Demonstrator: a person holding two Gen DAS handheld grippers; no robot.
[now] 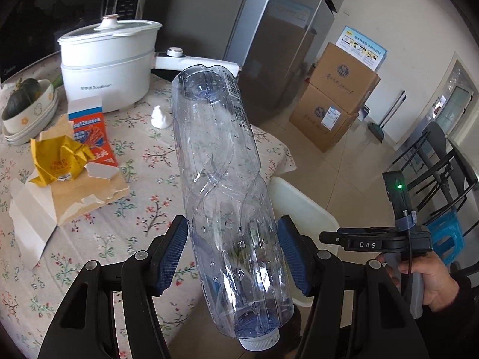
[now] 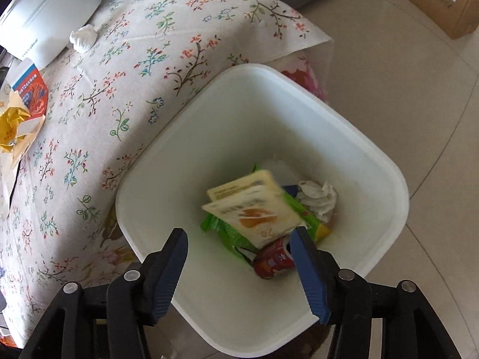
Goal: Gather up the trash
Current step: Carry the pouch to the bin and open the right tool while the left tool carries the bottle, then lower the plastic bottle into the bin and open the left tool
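My left gripper (image 1: 233, 251) is shut on a clear empty plastic bottle (image 1: 223, 161), cap end toward the camera, held above the table edge. My right gripper (image 2: 239, 257) is open and empty over the white trash bin (image 2: 377, 155), which stands on the floor beside the table. In the bin lie a blurred cream snack packet (image 2: 254, 209), a green wrapper (image 2: 221, 230), a red can (image 2: 272, 263) and a crumpled tissue (image 2: 317, 197). On the floral tablecloth (image 1: 143, 179) lie a yellow wrapper (image 1: 57, 161), torn cardboard (image 1: 86, 194), a red-blue carton (image 1: 89, 131) and a small white wad (image 1: 160, 116).
A white electric pot (image 1: 110, 65) stands at the table's back, with stacked bowls holding a dark squash (image 1: 27, 104) to its left. Cardboard boxes (image 1: 338, 95), a fridge (image 1: 269, 45), black chairs (image 1: 443, 161) and a blue stool (image 1: 446, 233) stand on the tiled floor.
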